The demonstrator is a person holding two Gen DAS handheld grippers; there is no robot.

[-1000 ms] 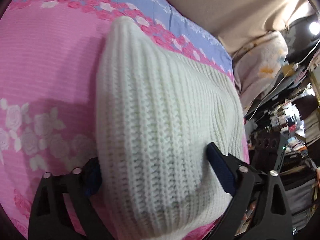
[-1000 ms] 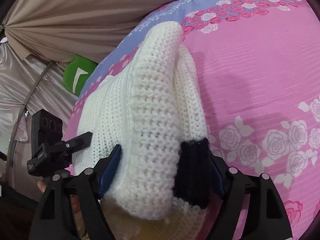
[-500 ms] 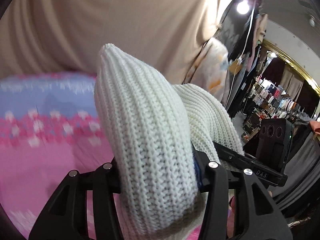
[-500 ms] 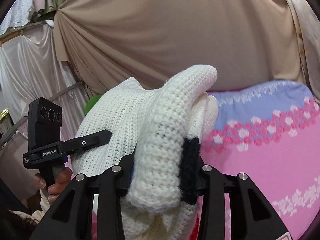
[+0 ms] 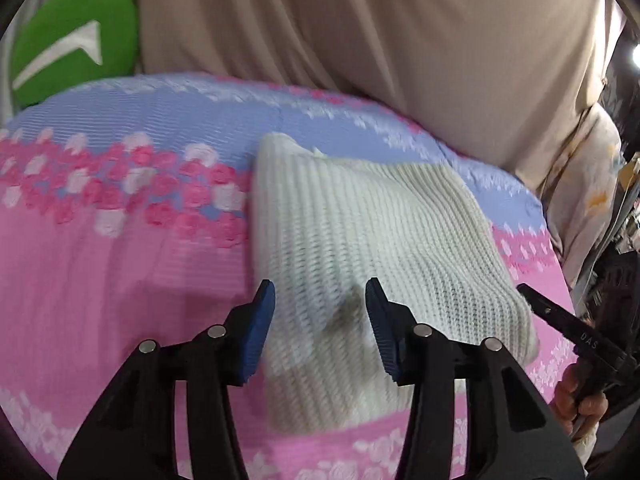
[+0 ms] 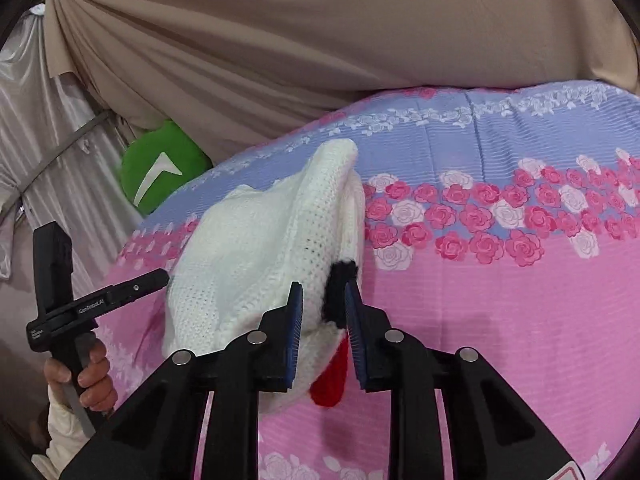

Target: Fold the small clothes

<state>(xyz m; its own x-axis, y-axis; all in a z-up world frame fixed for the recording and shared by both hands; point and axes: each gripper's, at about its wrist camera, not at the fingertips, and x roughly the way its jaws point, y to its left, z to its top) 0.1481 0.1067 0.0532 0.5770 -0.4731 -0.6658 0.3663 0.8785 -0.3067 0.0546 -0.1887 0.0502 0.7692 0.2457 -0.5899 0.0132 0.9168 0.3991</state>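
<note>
A bed covered by a pink and lilac rose-print sheet (image 5: 100, 260) is seen from both wrist views, with a beige curtain (image 6: 320, 40) behind it and a green cushion (image 5: 76, 40) at 10 o'clock. Half a second earlier the cream knitted sweater (image 5: 360, 220) was held up in front of the curtain. Now it is laid across the sheet, reaching from the centre towards 4 o'clock in the left view. Both sets of jaws are seen narrower than before.

The left hand-held gripper (image 5: 320, 320) is angled down over the sweater's near end. Its blue pads are held partly apart with blurred knit between them, and it cannot be told whether the knit is pressed. In the right view it is seen at 9 o'clock, gripped by a hand (image 6: 80, 380).

The right hand-held gripper (image 6: 323, 320) is also pointed down at the bed. Its jaws are closing and are clamped on the sweater's bunched near edge. A black patch (image 6: 340, 292) is pressed against one pad, and a red patch (image 6: 328, 388) is seen just below.
</note>
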